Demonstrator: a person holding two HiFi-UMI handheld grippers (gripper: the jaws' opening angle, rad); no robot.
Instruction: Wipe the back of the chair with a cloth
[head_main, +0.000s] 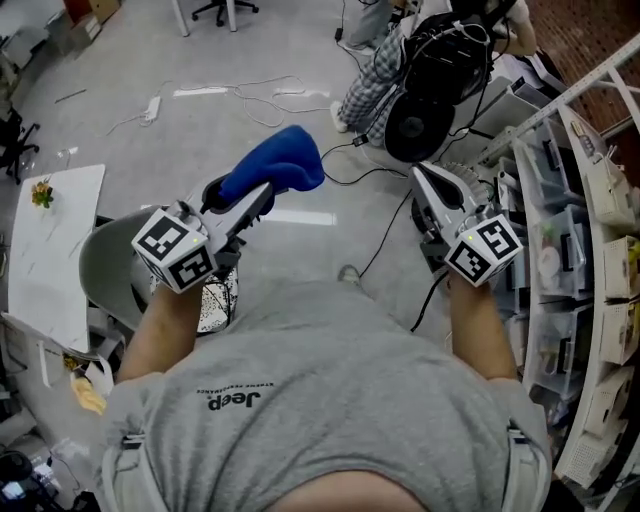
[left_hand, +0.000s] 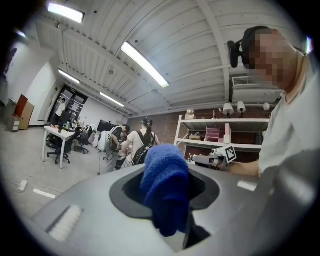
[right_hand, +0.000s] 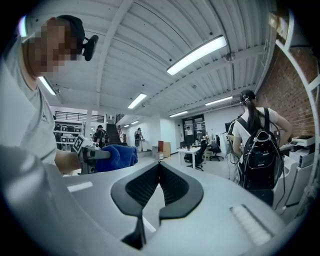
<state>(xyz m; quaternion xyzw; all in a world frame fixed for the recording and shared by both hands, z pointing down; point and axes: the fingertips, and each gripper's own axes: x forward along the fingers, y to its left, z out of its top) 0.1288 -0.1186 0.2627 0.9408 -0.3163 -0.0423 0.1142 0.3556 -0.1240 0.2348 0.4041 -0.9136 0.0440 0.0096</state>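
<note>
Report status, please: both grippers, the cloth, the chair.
Left gripper shut on blue cloth, held up. Right gripper: jaws together, empty. Cloth not yet on grey chair. Nothing seen between them.

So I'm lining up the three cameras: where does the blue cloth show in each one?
Head view: the cloth is upper middle, just left of centre, sticking out of the left gripper.
Left gripper view: low centre, clamped between the jaws.
Right gripper view: left of middle, small.
Shared landmark: the left gripper that holds it, seen in all three.

Blue cloth (left_hand: 165, 190) between closed jaws.
</note>
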